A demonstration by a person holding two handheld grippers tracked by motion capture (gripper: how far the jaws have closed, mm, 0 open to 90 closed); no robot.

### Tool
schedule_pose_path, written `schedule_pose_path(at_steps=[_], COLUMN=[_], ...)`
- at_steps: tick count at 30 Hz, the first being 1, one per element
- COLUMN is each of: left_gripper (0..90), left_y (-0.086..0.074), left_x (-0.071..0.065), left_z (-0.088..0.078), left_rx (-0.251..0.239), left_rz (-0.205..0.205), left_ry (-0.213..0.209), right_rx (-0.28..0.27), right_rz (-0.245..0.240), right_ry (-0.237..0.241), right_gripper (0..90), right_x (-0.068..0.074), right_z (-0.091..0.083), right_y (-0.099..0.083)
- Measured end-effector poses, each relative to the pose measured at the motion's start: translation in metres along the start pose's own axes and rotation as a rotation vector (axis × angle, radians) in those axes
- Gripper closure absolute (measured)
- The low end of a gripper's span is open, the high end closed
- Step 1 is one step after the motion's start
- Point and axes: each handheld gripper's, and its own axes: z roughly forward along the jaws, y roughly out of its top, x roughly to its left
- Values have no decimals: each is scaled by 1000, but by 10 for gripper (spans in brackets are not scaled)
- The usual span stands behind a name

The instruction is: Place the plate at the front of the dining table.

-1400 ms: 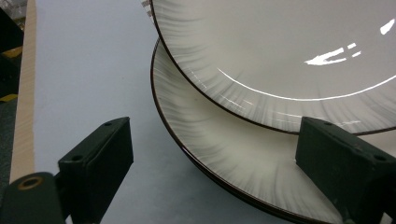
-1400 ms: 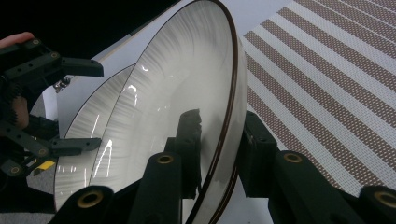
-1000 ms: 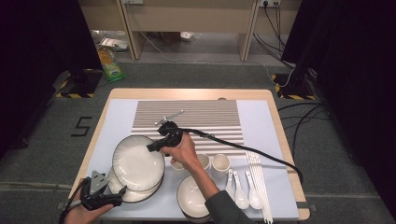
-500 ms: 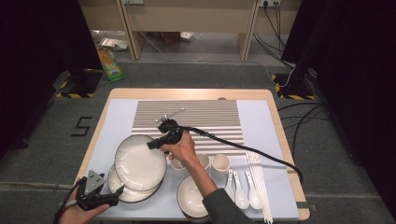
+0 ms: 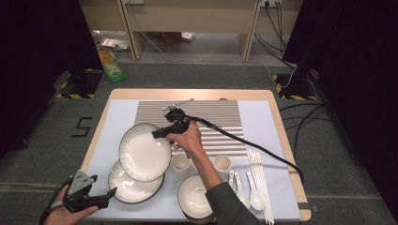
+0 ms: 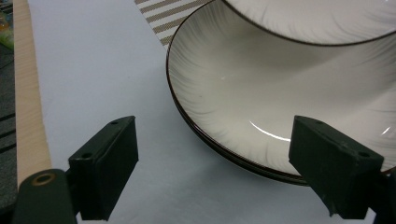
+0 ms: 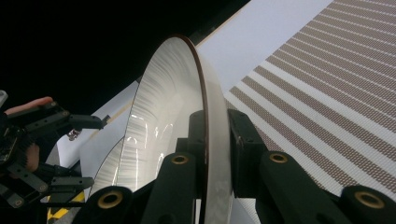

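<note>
The right gripper (image 5: 162,132) has lifted the top plate (image 5: 144,152) off the stack (image 5: 123,186); its jaws clamp the rim. The left gripper (image 5: 105,194), jaws wide and empty, has drawn back near the worktop (image 5: 197,93) edge.

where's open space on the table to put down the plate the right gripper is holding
The striped mat behind the right gripper is bare, apart from a small metal piece at its far edge. The cloth left of the mat is free too. The near side is crowded: stacked plates, cups, a bowl, spoons and chopsticks.
</note>
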Motion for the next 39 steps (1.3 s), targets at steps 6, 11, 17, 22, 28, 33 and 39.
schedule_pose_path(at_steps=[6, 11, 17, 22, 28, 33, 39], left_gripper=[150, 150, 152, 152, 152, 152, 153], left_y=[-3, -7, -16, -21, -24, -28, -31], left_x=[6, 11, 15, 13, 12, 12, 10], left_z=[-3, -8, -5, 0, -2, 0, 2], left_rx=[27, 50, 79, 85, 89, 104, 121], left_rz=[-3, 10, 23, 29, 53, 67, 101], left_ry=[-17, -38, -51, -74, -103, -116, -116], right_rx=[-34, -79, -124, -163, -188, -206, -214], right_rz=[25, 69, 126, 173, 220, 257, 290], right_ry=[-8, -17, -56, -86, -113, -127, -157], right_gripper=[807, 807, 807, 808, 806, 806, 805], right_x=[-8, -21, -42, -58, -76, -89, -103], right_z=[-10, -22, -41, -57, -68, -70, -69], right_y=[8, 11, 9, 4, -4, -8, -11])
